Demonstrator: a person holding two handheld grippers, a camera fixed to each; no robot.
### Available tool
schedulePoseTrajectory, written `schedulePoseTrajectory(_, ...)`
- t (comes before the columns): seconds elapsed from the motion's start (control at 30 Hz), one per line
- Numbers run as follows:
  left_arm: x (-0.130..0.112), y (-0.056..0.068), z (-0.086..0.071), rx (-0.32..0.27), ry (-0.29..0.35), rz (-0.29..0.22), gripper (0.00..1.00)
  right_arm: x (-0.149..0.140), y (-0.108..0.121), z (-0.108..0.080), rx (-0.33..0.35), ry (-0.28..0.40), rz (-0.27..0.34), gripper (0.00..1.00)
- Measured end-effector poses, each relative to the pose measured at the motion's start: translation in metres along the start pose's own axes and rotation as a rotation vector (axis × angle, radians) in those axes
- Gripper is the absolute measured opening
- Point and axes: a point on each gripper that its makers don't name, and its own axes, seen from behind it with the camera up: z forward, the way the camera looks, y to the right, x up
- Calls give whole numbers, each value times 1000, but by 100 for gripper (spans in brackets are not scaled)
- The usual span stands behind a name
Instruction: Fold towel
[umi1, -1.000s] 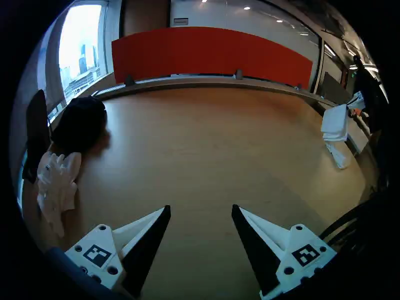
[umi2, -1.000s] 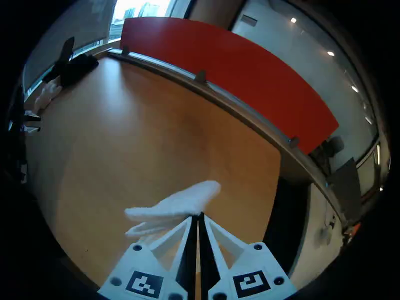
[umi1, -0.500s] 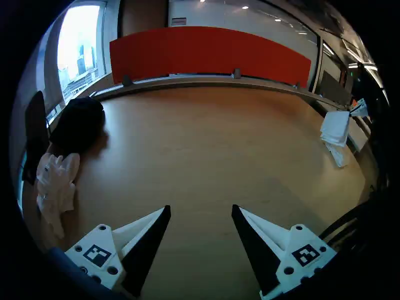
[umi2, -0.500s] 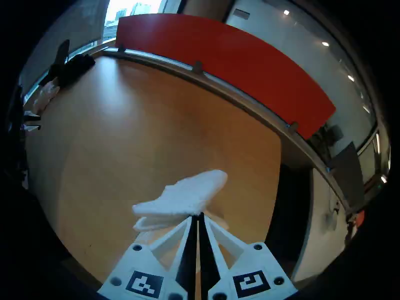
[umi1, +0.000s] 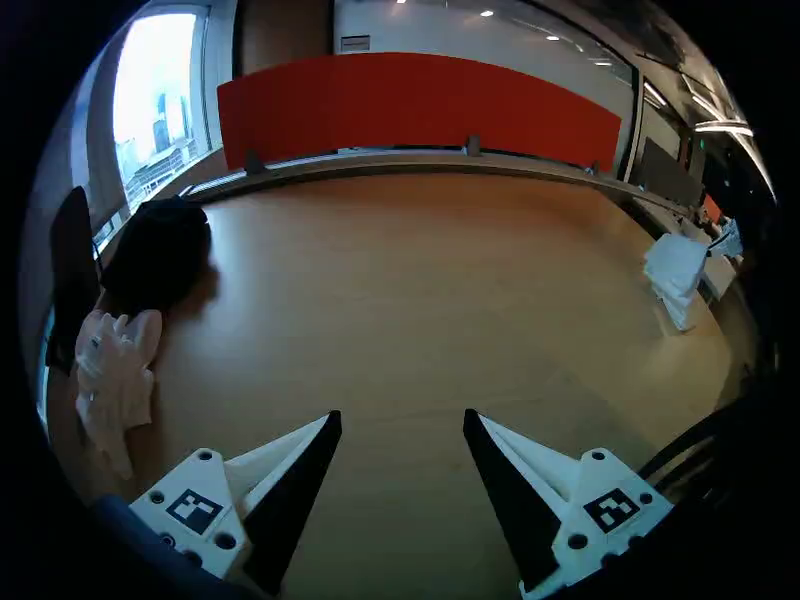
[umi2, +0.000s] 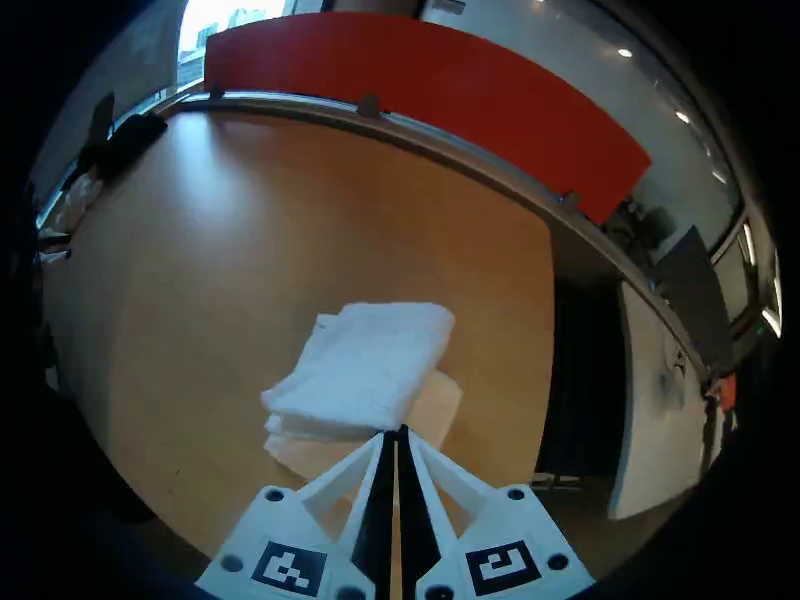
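Left gripper view first. Looks out across a broad orange-brown wooden bench (umi1: 400, 270). Finds the left gripper (umi1: 400, 415) low over the wood, fingers spread wide with nothing between them. Catches the folded white towel (umi1: 675, 270) far off by the bench's right edge, bundled compactly with a short tail drooping below. Takes in a soft black bag (umi1: 155, 250) at the far left, with a crumpled white cloth (umi1: 115, 370) just beside it on the near side, both well apart from the towel. Ends at a long red partition panel (umi1: 420, 100) along the bench's far edge.

Right gripper view next. Looks down the right gripper (umi2: 397, 432), fingers drawn almost together with only a dark slit between, pinching the towel's (umi2: 365, 365) near edge. Shows a tidy rectangular stack of several layers, edges roughly lined up, near the bench's (umi2: 220, 250) right edge. Seems raised a little off the wood; cannot tell for certain whether the underside touches.

Reads as a task nearly finished: folds apparently made, bundle compact. Leaves, by this judgement, setting the stack flat on the bench, letting go, and perhaps squaring the layers. Cannot tell whether the crumpled cloth awaits the same treatment.
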Motion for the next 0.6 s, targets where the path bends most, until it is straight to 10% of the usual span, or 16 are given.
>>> schedulePoseTrajectory(0.6,-2,-2,-2,8,-10,20,90,-62,0,27,-27,-81,130,2)
